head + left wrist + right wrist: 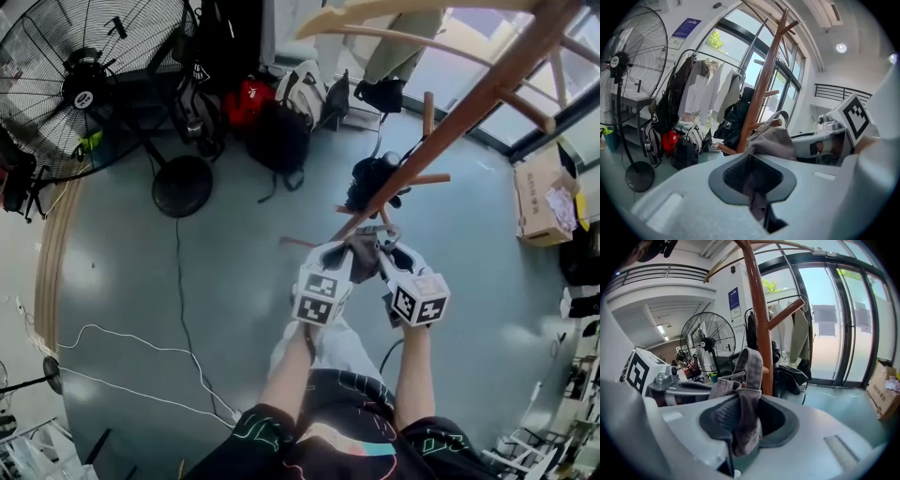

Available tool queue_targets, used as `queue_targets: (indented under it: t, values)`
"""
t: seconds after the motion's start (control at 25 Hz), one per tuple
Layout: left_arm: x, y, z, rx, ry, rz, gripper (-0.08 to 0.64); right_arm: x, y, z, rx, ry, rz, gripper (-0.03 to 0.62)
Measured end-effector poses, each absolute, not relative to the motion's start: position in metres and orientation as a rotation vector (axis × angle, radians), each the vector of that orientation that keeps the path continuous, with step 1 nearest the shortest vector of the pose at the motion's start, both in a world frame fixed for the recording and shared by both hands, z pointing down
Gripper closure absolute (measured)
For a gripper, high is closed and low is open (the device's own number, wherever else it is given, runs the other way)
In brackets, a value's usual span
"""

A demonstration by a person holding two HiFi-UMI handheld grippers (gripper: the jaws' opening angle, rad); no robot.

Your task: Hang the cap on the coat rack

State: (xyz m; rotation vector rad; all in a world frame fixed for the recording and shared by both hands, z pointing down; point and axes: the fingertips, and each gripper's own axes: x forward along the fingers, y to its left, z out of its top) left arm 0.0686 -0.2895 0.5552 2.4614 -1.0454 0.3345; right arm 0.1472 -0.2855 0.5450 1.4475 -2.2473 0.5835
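While the left gripper (343, 257) and right gripper (385, 249) each clamp their fingers on the grey cap (364, 247) mid-frame, beside lower pegs of the coat rack (450, 117), glossy grey floor (234, 281) spreads beneath, with a fan (84, 84) upper left.

No lettering is coming through clearly enough to read anywhere. A blue sign (686, 28) is hanging on the wall by the window, also showing in the right gripper view (733, 298), but its white print is staying too small to make out. A round sticker (83, 97) is sitting on the hub of the fan (94, 84), its marks illegible. The marker cube (319, 298) on the left gripper (349, 255) and the other cube (419, 302) on the right gripper (382, 246) are showing only black-and-white square patterns, no letters or digits. The person's black shirt (347, 441) is displaying coloured line art without readable words.
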Motion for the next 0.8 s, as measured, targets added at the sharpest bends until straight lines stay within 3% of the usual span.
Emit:
queue_targets:
  t: [0.8]
  values:
    - [0.076, -0.321, 0.592, 2.360, -1.113, 0.421, 0.534, 0.153, -0.329, 0.582, 1.338, -2.279, 0.654, 0.485]
